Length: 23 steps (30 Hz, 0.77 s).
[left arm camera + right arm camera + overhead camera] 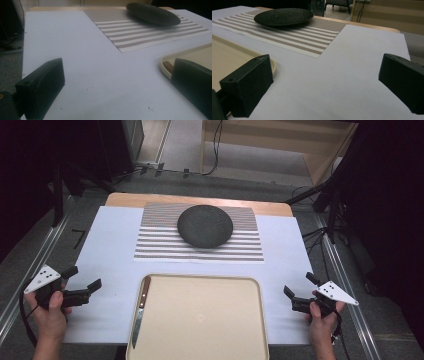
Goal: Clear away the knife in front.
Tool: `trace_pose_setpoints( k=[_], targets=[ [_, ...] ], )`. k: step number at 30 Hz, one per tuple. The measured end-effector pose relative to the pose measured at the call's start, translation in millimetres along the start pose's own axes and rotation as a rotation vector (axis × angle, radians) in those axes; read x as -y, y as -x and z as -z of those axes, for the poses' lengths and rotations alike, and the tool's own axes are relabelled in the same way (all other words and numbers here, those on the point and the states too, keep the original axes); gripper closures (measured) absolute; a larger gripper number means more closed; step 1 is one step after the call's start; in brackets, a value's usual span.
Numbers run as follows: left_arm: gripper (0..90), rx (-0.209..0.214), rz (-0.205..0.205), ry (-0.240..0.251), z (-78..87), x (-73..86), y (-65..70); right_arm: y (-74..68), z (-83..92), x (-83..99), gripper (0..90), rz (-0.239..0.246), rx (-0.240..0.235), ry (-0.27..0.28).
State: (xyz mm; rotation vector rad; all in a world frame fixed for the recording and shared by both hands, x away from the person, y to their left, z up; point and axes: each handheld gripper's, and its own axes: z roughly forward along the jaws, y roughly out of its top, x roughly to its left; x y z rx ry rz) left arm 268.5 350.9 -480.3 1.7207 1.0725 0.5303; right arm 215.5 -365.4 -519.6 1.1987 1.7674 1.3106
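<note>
A dark round plate (205, 225) rests on a striped placemat (165, 247) at the back of the table. In front of it lies a beige tray (200, 320), and a knife (140, 310) with a brown handle lies along its left rim. My left gripper (86, 277) is held low to the left of the tray, open and holding nothing. To the right of the tray, my right gripper (299, 284) is also open and holding nothing. The left gripper view has the plate (152, 13) far ahead and the tray's corner (190, 53) with the knife handle (168, 67) by the right jaw.
A white cover (110, 250) spreads over the wooden table (200, 200), with bare white surface on both sides of the tray. The right gripper view has the plate (283, 16), the placemat (299, 35) and the tray's rim (272, 66). Dark stands and cables surround the table.
</note>
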Motion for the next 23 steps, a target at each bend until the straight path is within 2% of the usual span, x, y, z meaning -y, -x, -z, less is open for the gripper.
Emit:
trace_pose_setpoints(
  k=[2, 4, 9, 14, 23],
  targets=[
    [0.0, 0.015, 0.011, 0.011, -0.3, 4.0, -2.1, 0.2, -0.1, 0.1, 0.0, -0.001, 0.001, 0.002],
    [0.0, 0.020, 0.015, -0.008, -4.9, 9.5, -2.4, 0.3, -0.1, 0.1, 0.0, -0.001, 0.001, 0.002],
    [0.0, 0.019, -0.020, -0.010, -7.8, 11.8, 3.7, 0.3, -0.1, 0.2, 0.0, 0.000, 0.004, 0.002],
    [0.0, 0.041, 0.033, 0.028, -3.4, 13.9, -1.4, 0.0, 0.2, 0.2, 0.0, -0.003, 0.006, 0.000],
    [0.0, 0.046, 0.038, 0.020, -5.8, 14.3, -1.1, -0.4, -0.7, -0.1, 0.0, -0.004, 0.005, -0.011]
  ],
)
